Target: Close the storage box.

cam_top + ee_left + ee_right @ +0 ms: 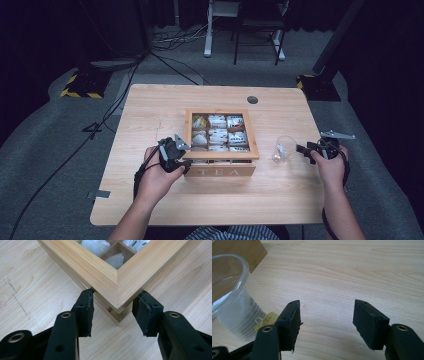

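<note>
A wooden tea box (222, 170) marked TEA stands mid-table, and its window lid (220, 156) shows several compartments of tea bags (217, 134). My left gripper (186, 159) is at the box's near left corner. In the left gripper view the lid corner (117, 282) sits between the jaws of that gripper (116, 293). The pad tips lie close beside the corner's two sides without squeezing it. A clear plastic cup (284, 148) stands right of the box. My right gripper (302, 150) is open just right of it. In the right gripper view the cup (232, 295) holds a yellow tag (265, 320), and only bare wood lies between the jaws (327, 303).
The light wooden table (150, 200) has a round cable hole (252, 99) near its far edge. Cables (115, 100) run over the grey floor at the left. A yellow-black striped base (80, 90) and desk legs (207, 45) stand beyond the table.
</note>
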A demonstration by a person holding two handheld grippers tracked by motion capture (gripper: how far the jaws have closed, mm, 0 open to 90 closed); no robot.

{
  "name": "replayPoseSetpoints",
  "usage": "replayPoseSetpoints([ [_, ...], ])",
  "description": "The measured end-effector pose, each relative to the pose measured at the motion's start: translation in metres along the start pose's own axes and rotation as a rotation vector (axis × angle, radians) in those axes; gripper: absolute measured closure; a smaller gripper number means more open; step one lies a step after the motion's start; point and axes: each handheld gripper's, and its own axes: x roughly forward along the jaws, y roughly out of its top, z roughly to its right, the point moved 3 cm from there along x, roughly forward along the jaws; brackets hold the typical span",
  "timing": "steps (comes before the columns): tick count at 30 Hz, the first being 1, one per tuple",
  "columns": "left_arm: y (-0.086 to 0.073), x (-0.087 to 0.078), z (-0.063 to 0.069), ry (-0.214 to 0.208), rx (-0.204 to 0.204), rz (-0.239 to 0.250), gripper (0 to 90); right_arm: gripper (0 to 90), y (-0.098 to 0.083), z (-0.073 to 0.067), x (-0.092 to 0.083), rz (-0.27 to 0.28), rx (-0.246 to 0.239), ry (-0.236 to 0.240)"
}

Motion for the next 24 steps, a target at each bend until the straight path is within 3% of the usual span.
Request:
replayPoseSetpoints([
  [14, -0.0025, 0.0043, 0.0018, -0.025, 0.018, -0.074, 49.0, 39.6, -0.0004, -0.0007, 0.0010, -0.004, -0.001, 0.001],
  [24, -0.0036, 0.0077, 0.0026, -0.027, 0.017, -0.089, 49.0, 39.5, -0.0005, -0.0007, 0.0010, -0.005, -0.001, 0.002],
])
